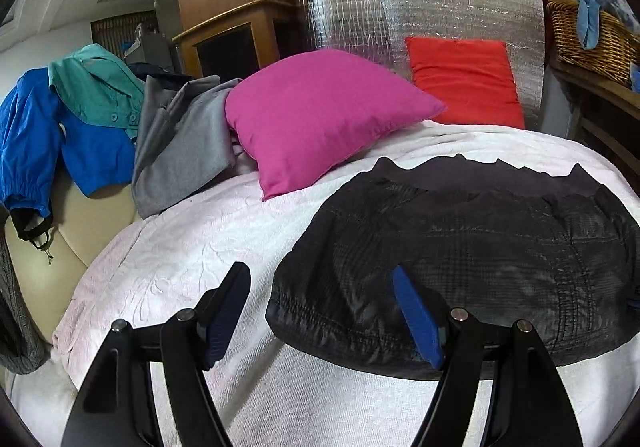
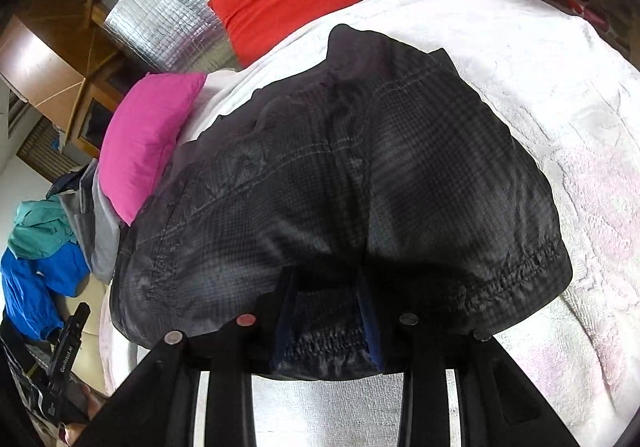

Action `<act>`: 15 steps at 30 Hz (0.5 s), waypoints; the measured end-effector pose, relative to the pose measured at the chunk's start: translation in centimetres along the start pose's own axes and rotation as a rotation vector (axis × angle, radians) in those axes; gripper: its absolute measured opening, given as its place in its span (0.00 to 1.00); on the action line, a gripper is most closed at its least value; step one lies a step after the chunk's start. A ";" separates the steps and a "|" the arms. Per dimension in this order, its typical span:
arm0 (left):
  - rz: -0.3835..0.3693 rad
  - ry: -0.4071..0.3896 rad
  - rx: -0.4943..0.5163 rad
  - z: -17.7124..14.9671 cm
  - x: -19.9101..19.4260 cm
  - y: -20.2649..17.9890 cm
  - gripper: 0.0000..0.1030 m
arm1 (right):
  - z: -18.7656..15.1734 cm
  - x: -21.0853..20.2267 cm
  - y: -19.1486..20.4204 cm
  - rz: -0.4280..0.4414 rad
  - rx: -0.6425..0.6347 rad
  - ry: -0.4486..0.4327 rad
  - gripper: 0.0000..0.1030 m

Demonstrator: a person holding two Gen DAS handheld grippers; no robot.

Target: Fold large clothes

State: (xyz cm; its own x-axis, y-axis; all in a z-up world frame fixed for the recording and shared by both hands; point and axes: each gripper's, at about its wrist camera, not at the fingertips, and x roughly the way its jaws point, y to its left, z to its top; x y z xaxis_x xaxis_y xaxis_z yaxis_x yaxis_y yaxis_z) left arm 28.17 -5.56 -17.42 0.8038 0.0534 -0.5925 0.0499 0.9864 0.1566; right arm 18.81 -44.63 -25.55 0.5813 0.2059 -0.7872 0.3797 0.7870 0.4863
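Dark jacket: a big black checked jacket (image 1: 460, 247) of shiny cloth is spread flat on the white fluffy blanket (image 1: 192, 255). It is seen again from the right wrist view (image 2: 340, 187), where it fills the middle.

Jacket hem: the gathered, stretchy edge (image 2: 328, 343) is at the near side of the jacket.

Left gripper: the black left gripper with blue pads (image 1: 322, 311) is held over the near left corner of the jacket. Its jaws are spread wide apart and nothing is held. One blue pad (image 1: 416, 319) is seen in front of the dark cloth, and the other pad (image 1: 226, 311) is seen in front of the white blanket.

Right gripper: the black right gripper (image 2: 326, 319) is at the hem. A bit of the hem is seen between its two pads, and the jaws are closed in on it.

Pillows: a bright pink square pillow (image 1: 316, 115) is lying on the blanket just past the jacket. A red flat cushion (image 1: 464, 83) is leaning on a shiny silver sheet (image 1: 380, 7).

Other clothes: a blue jacket (image 1: 36, 143), a teal green shirt (image 1: 100, 87) and a grey top (image 1: 184, 143) are piled on the left, well apart from the dark jacket.

Basket: a brown woven basket (image 1: 592, 39) is seen far to the right.
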 end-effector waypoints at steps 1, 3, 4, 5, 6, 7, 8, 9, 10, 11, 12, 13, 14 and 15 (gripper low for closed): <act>0.000 0.000 0.003 0.0 0.1 -0.1 0.72 | 0.0 -0.1 0.0 0.006 -0.001 0.001 0.40; 0.001 0.002 0.007 -0.1 0.1 -0.3 0.72 | 0.0 0.0 0.2 0.028 -0.001 0.005 0.47; 0.003 0.002 0.011 -0.1 0.1 -0.3 0.72 | 0.1 0.1 0.4 0.041 -0.006 0.009 0.54; 0.005 0.001 0.014 -0.1 0.1 -0.4 0.72 | 0.1 0.1 0.6 0.049 -0.015 0.013 0.60; 0.006 0.001 0.017 -0.1 0.1 -0.4 0.72 | 0.1 0.2 1.0 0.051 -0.027 0.016 0.62; 0.006 0.001 0.018 -0.1 0.1 -0.4 0.73 | 0.0 0.3 1.2 0.046 -0.040 0.014 0.65; 0.008 0.002 0.018 -0.2 0.1 -0.4 0.73 | -0.1 0.3 1.5 0.031 -0.056 0.009 0.64; 0.010 0.005 0.019 -0.2 0.1 -0.4 0.73 | -0.2 0.3 1.8 0.021 -0.065 0.005 0.64; 0.012 0.009 0.018 -0.2 0.2 -0.4 0.73 | -0.3 0.2 1.9 0.013 -0.070 0.000 0.64; 0.012 0.013 0.017 -0.2 0.3 -0.4 0.73 | -0.3 0.1 2.0 0.008 -0.072 -0.005 0.63; 0.011 0.018 0.016 -0.2 0.4 -0.3 0.73 | -0.3 0.0 2.0 0.007 -0.070 -0.009 0.63; 0.009 0.024 0.015 -0.2 0.6 -0.2 0.73 | -0.2 -0.2 1.9 0.011 -0.064 -0.017 0.59; 0.006 0.034 0.014 -0.1 0.8 -0.1 0.73 | -0.1 -0.7 1.8 0.012 -0.058 -0.031 0.50; 0.006 0.044 0.007 0.1 1.1 0.2 0.75 | 0.0 -1.4 1.6 0.017 -0.052 -0.053 0.48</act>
State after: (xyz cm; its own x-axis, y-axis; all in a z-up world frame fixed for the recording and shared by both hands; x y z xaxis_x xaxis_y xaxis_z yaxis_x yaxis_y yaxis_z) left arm 29.09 -5.30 -17.97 0.7771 0.0665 -0.6259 0.0495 0.9849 0.1661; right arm 18.63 -43.64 -23.68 0.6255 0.1895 -0.7568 0.3325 0.8128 0.4783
